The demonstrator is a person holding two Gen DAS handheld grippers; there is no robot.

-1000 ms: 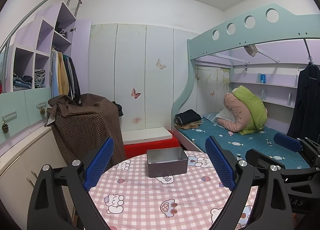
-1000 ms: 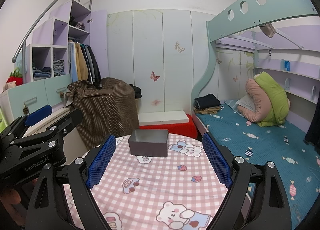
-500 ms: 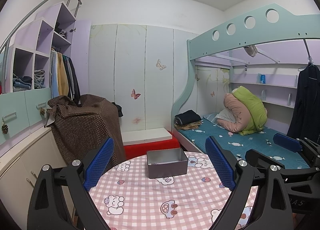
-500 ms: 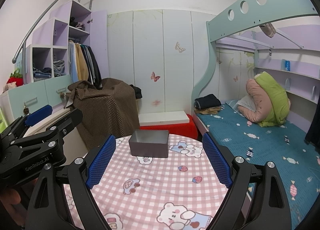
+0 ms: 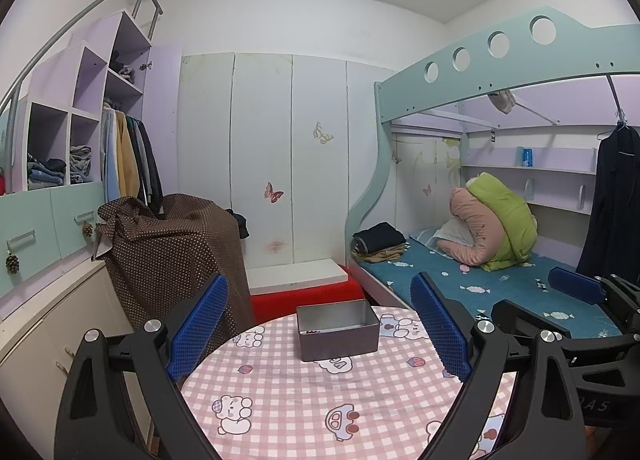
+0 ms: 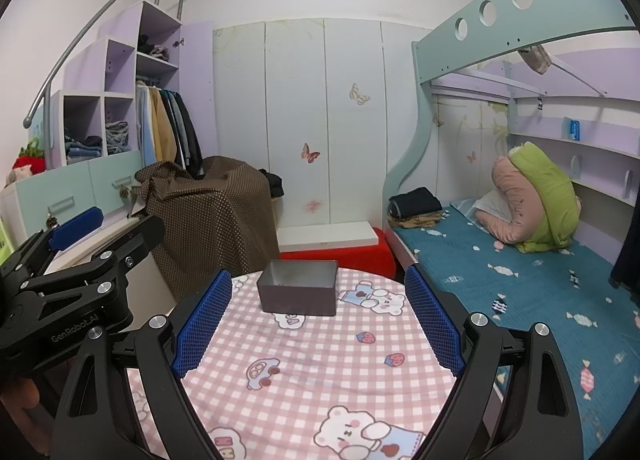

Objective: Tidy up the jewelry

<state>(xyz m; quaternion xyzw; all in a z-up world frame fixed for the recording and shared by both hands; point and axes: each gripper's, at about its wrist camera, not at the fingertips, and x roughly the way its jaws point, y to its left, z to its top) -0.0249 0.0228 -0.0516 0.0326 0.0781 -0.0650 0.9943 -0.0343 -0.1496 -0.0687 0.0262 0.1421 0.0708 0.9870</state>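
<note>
Tin (image 6: 298, 293) beyond open right gripper (image 6: 318, 328), untouched

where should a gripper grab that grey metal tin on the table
Probably by one thin upright wall near the rim, coming from above: the grey metal tin sits open-topped and upright on the checked tablecloth, and looks wide for the open right gripper to span.

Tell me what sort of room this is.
Most likely a child's bedroom in a home: a bunk bed with rolled bedding, an open wardrobe of hanging clothes, and a small round table under a cartoon-print checked cloth.
</note>
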